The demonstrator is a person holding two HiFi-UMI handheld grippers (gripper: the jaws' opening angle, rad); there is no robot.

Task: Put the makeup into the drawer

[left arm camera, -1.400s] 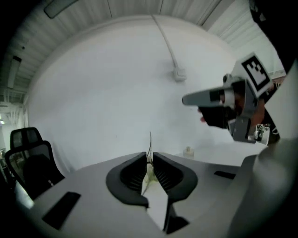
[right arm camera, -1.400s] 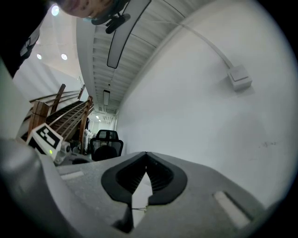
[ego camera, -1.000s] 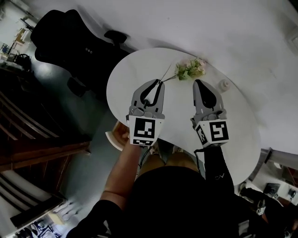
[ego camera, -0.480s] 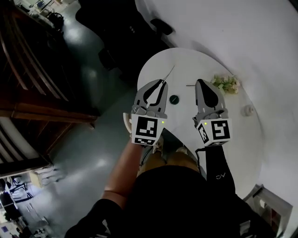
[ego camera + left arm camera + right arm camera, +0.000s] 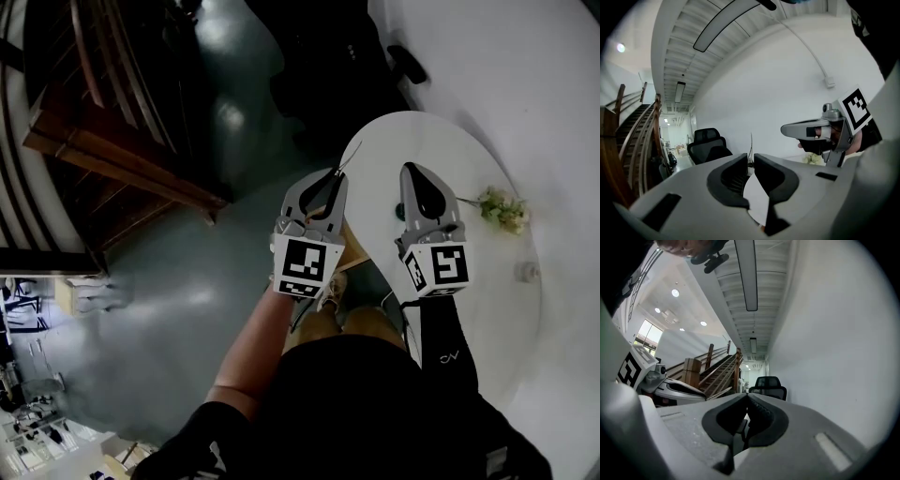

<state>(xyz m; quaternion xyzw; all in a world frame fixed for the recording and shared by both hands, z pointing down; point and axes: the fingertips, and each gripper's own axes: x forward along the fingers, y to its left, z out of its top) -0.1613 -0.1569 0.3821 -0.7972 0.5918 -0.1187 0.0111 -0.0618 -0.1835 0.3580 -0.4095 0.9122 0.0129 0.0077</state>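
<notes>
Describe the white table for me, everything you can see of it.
The white table has a smooth, matte-looking top with a rounded outline. It stands beside the white wall on a dark glossy floor. A sprig of pale flowers lies on its wall side, with a small white round object nearby. Its legs are hidden.

The makeup is a thin dark stick (image 5: 345, 161), slender as a wire, pinched at its near end between the left gripper's (image 5: 328, 178) jaw tips. It juts straight out past them, tilted slightly upward, over the edge of the round white table (image 5: 441, 141).
</notes>
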